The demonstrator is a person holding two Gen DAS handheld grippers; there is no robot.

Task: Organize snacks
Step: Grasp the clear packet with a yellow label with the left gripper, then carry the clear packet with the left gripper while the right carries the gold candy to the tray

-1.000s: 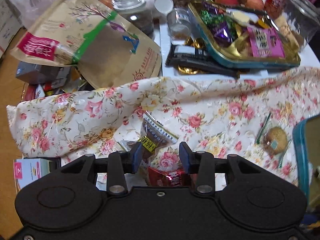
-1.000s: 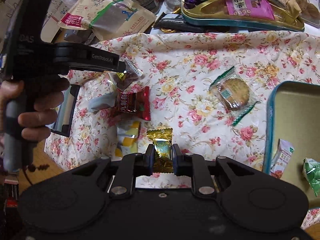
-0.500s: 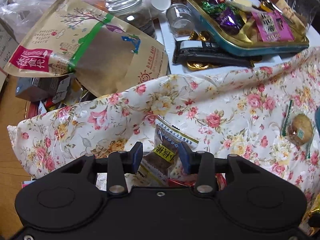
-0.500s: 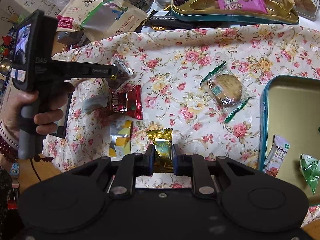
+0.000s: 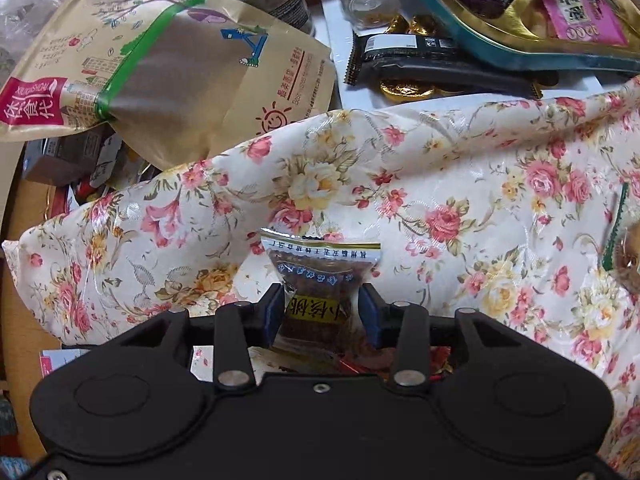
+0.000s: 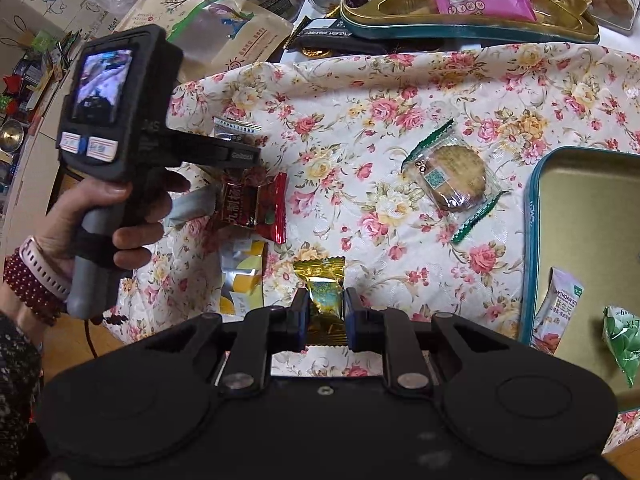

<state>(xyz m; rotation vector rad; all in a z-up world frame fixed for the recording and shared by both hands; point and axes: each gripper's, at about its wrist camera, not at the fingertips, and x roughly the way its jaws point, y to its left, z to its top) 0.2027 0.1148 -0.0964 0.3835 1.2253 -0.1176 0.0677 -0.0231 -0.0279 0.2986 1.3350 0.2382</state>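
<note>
1. The left tool (image 5: 322, 312) is clenched on a brown snack pack (image 5: 320, 280) — its pads pinch the pack at the yellow label, so the printed top seal stands free above the cloth (image 5: 460, 184), lifted off it as the right view shows.
2. The right tool (image 6: 326, 314) grips a gold candy (image 6: 322, 288) by its middle, the crimped end sticking forward; whether it is off the cloth I cannot tell.
3. Both picks look aimed at the teal tin (image 6: 532, 216) at the right, which already holds a white sachet (image 6: 560, 308) and a green packet (image 6: 622, 336), with a bare gold floor behind them.
4. Still loose on the cloth: a cookie (image 6: 452, 176) near the tin, a red packet (image 6: 252, 208) and a yellow pouch (image 6: 242, 280) beside the left hand (image 6: 100, 220).
5. Room to move — the stretch of cloth between the candy and the tin's rim is bare, so the right tool has the short path; the left must cross over the red packet and the cookie.
6. The far edge is crowded: a kraft bag (image 5: 168, 64), jars and a full tray (image 6: 460, 16) sit just past the cloth's fold.
</note>
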